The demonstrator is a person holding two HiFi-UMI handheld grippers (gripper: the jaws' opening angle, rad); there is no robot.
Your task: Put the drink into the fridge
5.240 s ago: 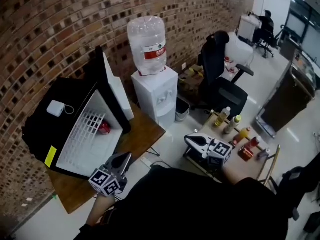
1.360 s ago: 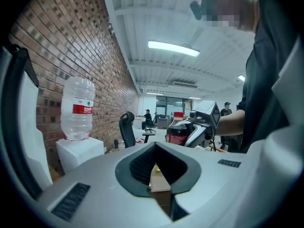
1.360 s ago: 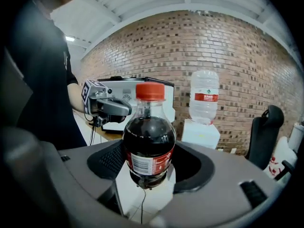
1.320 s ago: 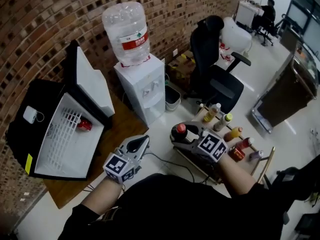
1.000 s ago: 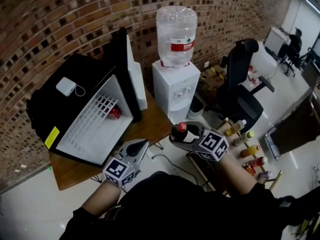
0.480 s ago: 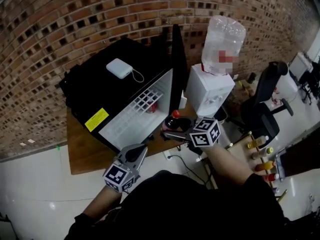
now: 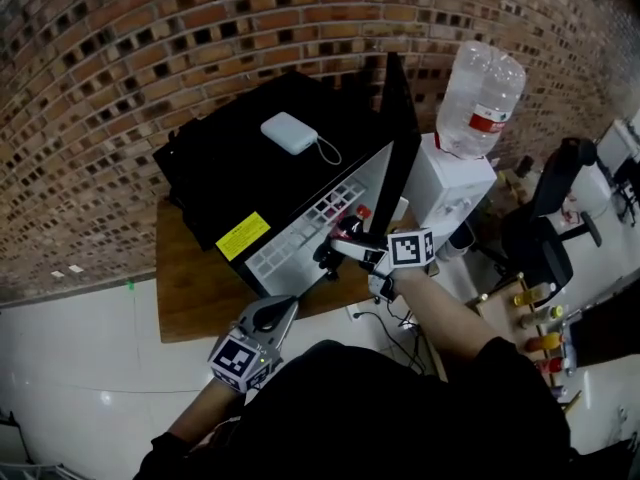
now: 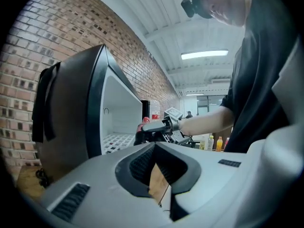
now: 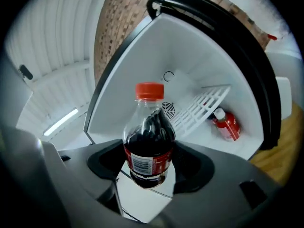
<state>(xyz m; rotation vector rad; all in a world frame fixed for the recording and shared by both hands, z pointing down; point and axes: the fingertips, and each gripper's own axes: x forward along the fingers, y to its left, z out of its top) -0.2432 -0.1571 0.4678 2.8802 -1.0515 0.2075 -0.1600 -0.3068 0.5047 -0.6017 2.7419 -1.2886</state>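
Observation:
A cola bottle with a red cap (image 9: 148,137) stands between the jaws of my right gripper (image 9: 147,175), which is shut on its lower body. In the head view that right gripper (image 7: 335,251) holds the bottle (image 7: 338,238) at the mouth of the black mini fridge (image 7: 270,178), whose door (image 7: 400,138) stands open. Inside, a small red bottle (image 9: 227,123) lies by the white wire shelf (image 9: 199,106). My left gripper (image 7: 270,318) hangs low in front of the table, shut and empty. From the left gripper view, the right gripper (image 8: 154,126) and the bottle (image 8: 141,127) show at the fridge's opening.
The fridge sits on a wooden table (image 7: 200,288) against a brick wall, with a white charger (image 7: 288,133) on top. A water dispenser (image 7: 450,183) stands just right of the door. Further right are an office chair (image 7: 545,233) and several drinks on a stand (image 7: 535,318).
My right gripper has carried the cola bottle from beside the drinks stand up to the fridge's open mouth. The head view has swung left toward the fridge. The left gripper stays low.

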